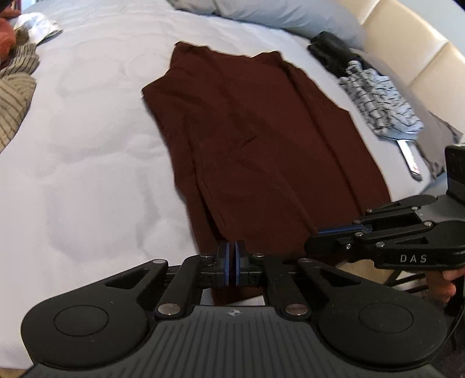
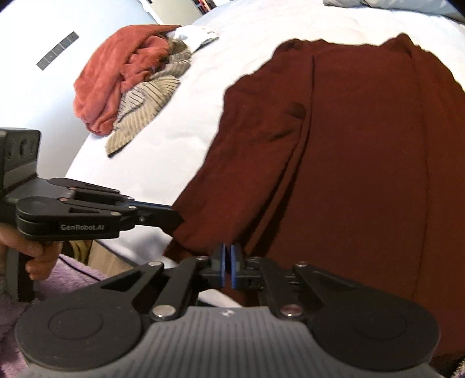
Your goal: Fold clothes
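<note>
A dark maroon garment (image 1: 247, 130) lies spread lengthwise on the white bed (image 1: 87, 145), and its near end hangs over the bed's edge. My left gripper (image 1: 232, 247) is shut on the left part of that near end, where creases in the cloth run into its blue pads. My right gripper (image 2: 228, 250) is shut on the same garment (image 2: 363, 160) further right, folds converging at its tips. Each gripper shows in the other's view: the right gripper (image 1: 315, 237) and the left gripper (image 2: 177, 216) both sit at the cloth's edge.
A pile with an orange-red cloth (image 2: 110, 81) and a striped beige garment (image 2: 145, 110) lies far left on the bed. Folded black-and-white patterned clothes (image 1: 377, 101) and a black item (image 1: 328, 49) sit to the right near a pillow (image 1: 290, 17) and a cream headboard (image 1: 407, 43).
</note>
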Demonstrator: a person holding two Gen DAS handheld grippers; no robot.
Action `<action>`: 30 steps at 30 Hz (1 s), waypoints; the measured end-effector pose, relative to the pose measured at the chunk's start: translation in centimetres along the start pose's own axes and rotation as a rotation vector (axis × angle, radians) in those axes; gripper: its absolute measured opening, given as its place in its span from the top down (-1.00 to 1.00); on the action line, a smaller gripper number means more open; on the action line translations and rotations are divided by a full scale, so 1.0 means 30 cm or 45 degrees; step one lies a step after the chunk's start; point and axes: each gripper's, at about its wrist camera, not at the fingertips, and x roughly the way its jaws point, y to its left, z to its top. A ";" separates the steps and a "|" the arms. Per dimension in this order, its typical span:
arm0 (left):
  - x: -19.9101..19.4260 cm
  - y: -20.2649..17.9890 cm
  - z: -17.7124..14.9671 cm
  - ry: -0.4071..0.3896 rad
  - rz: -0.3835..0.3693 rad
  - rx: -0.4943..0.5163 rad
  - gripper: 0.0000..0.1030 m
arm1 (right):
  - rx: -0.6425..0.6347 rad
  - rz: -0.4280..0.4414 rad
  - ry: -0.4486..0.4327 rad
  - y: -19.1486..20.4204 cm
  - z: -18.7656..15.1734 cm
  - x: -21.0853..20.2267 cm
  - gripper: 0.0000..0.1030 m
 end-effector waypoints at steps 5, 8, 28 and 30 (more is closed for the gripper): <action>-0.031 -0.005 -0.015 0.007 -0.004 0.012 0.97 | 0.015 0.015 0.046 0.011 -0.013 -0.007 0.91; -0.013 0.001 -0.025 0.028 0.016 0.010 0.97 | 0.004 -0.017 0.066 0.011 -0.027 0.023 0.91; 0.031 0.006 -0.046 0.064 0.014 0.011 0.80 | 0.055 -0.028 0.100 -0.021 -0.044 0.097 0.81; 0.035 0.010 -0.049 0.076 0.016 0.002 0.94 | 0.061 -0.027 0.097 -0.021 -0.044 0.100 0.83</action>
